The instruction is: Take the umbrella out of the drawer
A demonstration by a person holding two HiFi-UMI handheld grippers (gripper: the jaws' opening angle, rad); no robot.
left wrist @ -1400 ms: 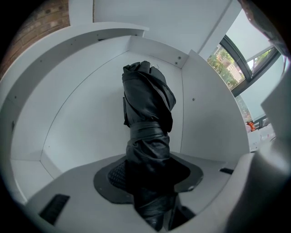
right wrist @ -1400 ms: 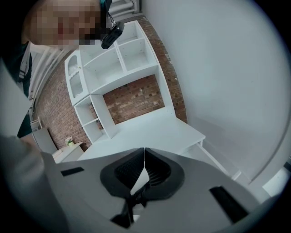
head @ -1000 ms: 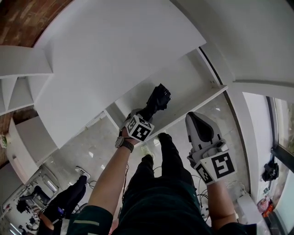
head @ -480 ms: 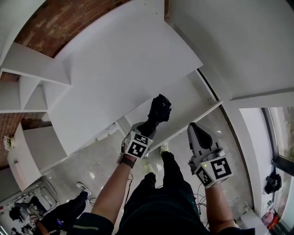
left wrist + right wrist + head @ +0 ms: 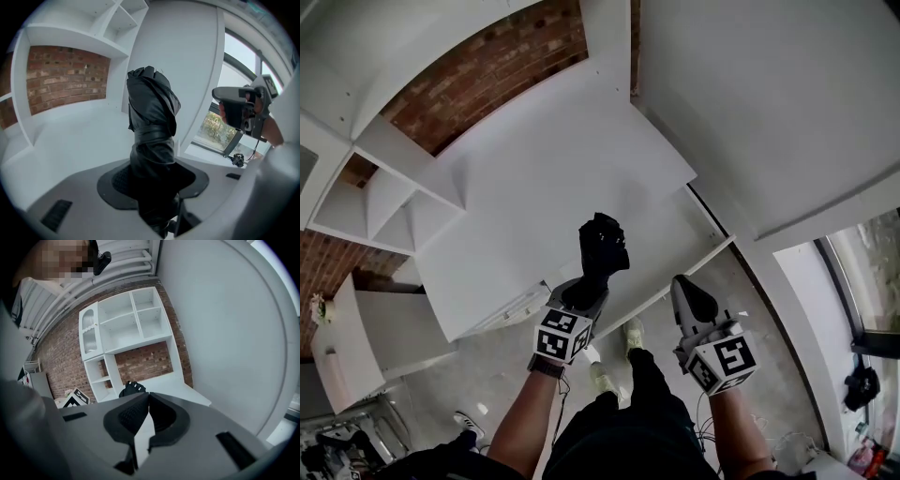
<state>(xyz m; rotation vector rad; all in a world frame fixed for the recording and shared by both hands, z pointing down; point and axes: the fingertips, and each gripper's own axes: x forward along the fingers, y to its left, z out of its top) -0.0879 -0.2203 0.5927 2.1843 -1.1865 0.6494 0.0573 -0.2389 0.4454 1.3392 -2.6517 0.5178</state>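
**Umbrella of black folded fabric [image 5: 602,249] gripped by the left tongs [image 5: 581,292]**

The jaws of the left tongs [image 5: 152,185] are clamped on the umbrella's [image 5: 152,117] lower end. It stands up out of them, with its bunched top pointing away from the person. Behind it are the white cabinet surface [image 5: 553,178] and the open white drawer [image 5: 670,246]. Near on the right, the right tongs [image 5: 689,298] hold nothing, their jaw tips pressed together [image 5: 146,397].

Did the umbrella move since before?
Yes. The left gripper has lifted the umbrella up out of the drawer. It now shows against the white countertop behind, not the drawer's inside.
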